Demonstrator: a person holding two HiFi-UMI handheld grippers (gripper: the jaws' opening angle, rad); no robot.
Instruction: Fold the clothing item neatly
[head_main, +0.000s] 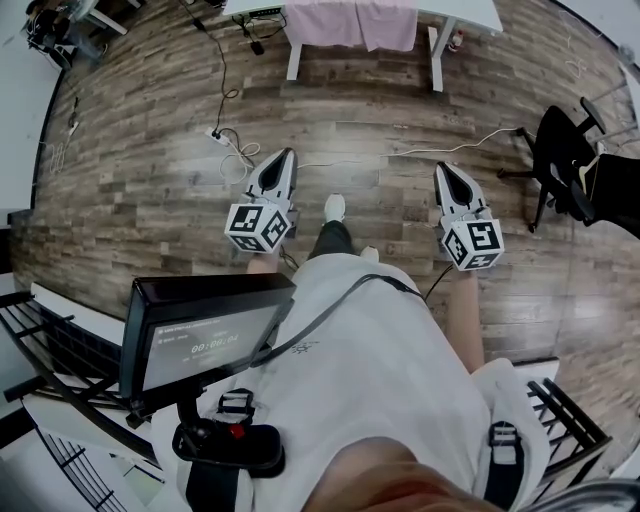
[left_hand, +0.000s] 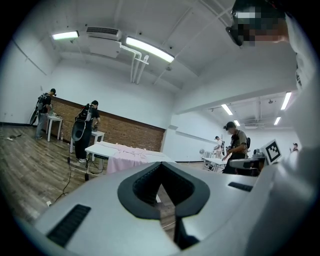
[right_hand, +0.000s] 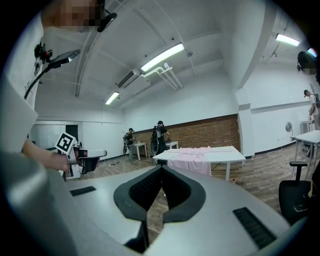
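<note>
Past white shirt (head_main: 380, 340), left gripper (head_main: 288, 155) and right gripper (head_main: 441, 168) — both closed, empty — point forward, near-level, toward pink garment (head_main: 360, 25).

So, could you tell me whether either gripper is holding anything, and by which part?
Nothing is held: the left gripper and the right gripper are both shut and empty.

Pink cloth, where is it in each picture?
Head view: cloth at top middle, hanging off the table.
Left gripper view: cloth left of centre, far off.
Right gripper view: cloth right of centre, far off.
Shared landmark: the white table under it.
</note>
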